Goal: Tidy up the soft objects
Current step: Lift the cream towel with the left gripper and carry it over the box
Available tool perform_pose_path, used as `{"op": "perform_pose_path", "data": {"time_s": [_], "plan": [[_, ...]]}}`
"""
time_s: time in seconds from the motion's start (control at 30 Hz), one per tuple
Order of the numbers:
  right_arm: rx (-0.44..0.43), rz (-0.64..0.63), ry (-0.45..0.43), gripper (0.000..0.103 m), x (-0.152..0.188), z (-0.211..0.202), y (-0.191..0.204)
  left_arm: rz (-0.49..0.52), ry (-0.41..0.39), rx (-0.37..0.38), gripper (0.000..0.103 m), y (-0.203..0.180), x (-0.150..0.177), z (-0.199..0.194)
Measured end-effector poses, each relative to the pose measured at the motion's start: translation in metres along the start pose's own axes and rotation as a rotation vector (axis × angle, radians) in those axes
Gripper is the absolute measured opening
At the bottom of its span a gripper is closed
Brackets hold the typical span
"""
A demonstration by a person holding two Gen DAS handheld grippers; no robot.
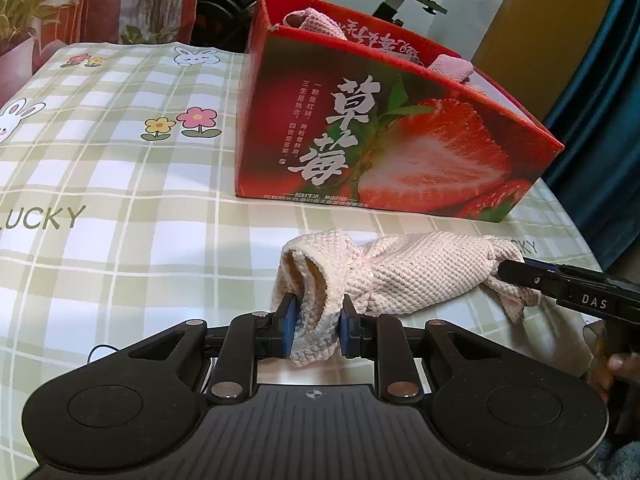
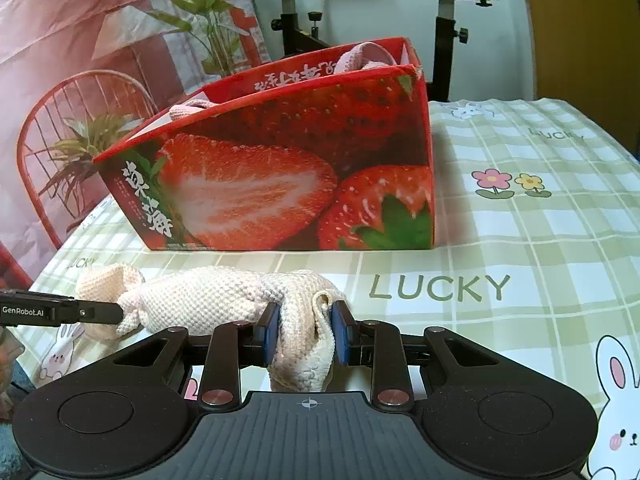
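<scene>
**Two grippers hold one knitted cloth in front of a strawberry box**

Left wrist view: the left gripper [image 1: 316, 330] is closed down on one bunched end of a cream knitted cloth [image 1: 408, 276], its blue pads [image 1: 289, 330] pressing the fabric from both sides w/ only the cloth's thickness between them. The cloth stretches off to the right, low over the checked tablecloth [image 1: 120, 184]; whether its middle touches the table can't be told. At the far end the right gripper [image 1: 516, 276] comes in from the side, its tip at the cloth's other end. Likely reason for the two-ended hold: a limp item sags and drags if picked at one point, so gripping both ends keeps it spread and manageable. Just behind the cloth stands an open-topped red strawberry box [image 1: 360, 140]. Pink knitted pieces [image 1: 316, 20] poke above its rim, so it already holds soft items; how many can't be seen.

Right wrist view: the right gripper [image 2: 306, 334] is likewise clamped on a folded end of the cloth [image 2: 208, 300], fabric hanging down between the pads. The left gripper [image 2: 120, 312] enters from the left, its tip at the opposite end. The box [image 2: 288, 168] sits near, just beyond the cloth, pink fabric [image 2: 360, 58] showing at the top. Judged: next comes lifting the cloth over the rim.
</scene>
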State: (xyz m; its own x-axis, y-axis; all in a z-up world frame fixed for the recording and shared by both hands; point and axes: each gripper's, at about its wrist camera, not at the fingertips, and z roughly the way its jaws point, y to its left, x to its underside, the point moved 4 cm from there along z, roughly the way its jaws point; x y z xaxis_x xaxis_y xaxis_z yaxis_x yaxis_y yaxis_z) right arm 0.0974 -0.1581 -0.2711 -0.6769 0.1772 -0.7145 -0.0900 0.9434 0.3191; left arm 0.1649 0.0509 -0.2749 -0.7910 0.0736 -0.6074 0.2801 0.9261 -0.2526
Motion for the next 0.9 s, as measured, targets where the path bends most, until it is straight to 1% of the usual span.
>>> {"op": "perform_pose_path", "data": {"time_s": [0.17, 0.23, 0.27, 0.33, 0.4, 0.53, 0.6, 0.67, 0.73, 0.8, 0.9], "plan": [[-0.002, 0.018, 0.002, 0.028, 0.002, 0.001, -0.002, -0.005, -0.003, 0.004, 0.023, 0.002, 0.002, -0.001], [-0.004, 0.018, 0.003, 0.028, 0.001, 0.001, -0.002, -0.007, -0.004, 0.004, 0.023, 0.002, 0.002, -0.002], [-0.008, 0.018, 0.002, 0.026, 0.001, 0.0, -0.002, -0.004, -0.005, 0.002, 0.023, 0.001, 0.002, -0.003], [-0.022, 0.018, -0.021, 0.024, -0.003, -0.006, 0.0, 0.005, -0.02, 0.007, 0.021, -0.001, -0.001, -0.007], [-0.042, 0.009, -0.071, 0.023, -0.012, -0.016, 0.002, 0.009, -0.06, 0.019, 0.019, -0.002, -0.007, -0.018], [-0.064, -0.054, -0.189, 0.023, -0.038, -0.045, 0.013, 0.006, -0.169, 0.058, 0.019, -0.008, -0.034, -0.053], [-0.079, -0.052, -0.241, 0.023, -0.054, -0.06, 0.014, 0.008, -0.214, 0.085, 0.019, -0.013, -0.051, -0.072], [-0.086, -0.036, -0.282, 0.023, -0.07, -0.073, 0.012, 0.032, -0.249, 0.108, 0.019, -0.021, -0.068, -0.085], [-0.082, -0.046, -0.302, 0.023, -0.087, -0.08, 0.01, 0.057, -0.263, 0.119, 0.019, -0.028, -0.083, -0.091], [-0.065, -0.076, -0.31, 0.023, -0.106, -0.082, 0.009, 0.094, -0.262, 0.112, 0.019, -0.034, -0.098, -0.091], [-0.039, -0.149, -0.293, 0.023, -0.131, -0.077, 0.007, 0.149, -0.219, 0.095, 0.019, -0.041, -0.119, -0.077]]}}
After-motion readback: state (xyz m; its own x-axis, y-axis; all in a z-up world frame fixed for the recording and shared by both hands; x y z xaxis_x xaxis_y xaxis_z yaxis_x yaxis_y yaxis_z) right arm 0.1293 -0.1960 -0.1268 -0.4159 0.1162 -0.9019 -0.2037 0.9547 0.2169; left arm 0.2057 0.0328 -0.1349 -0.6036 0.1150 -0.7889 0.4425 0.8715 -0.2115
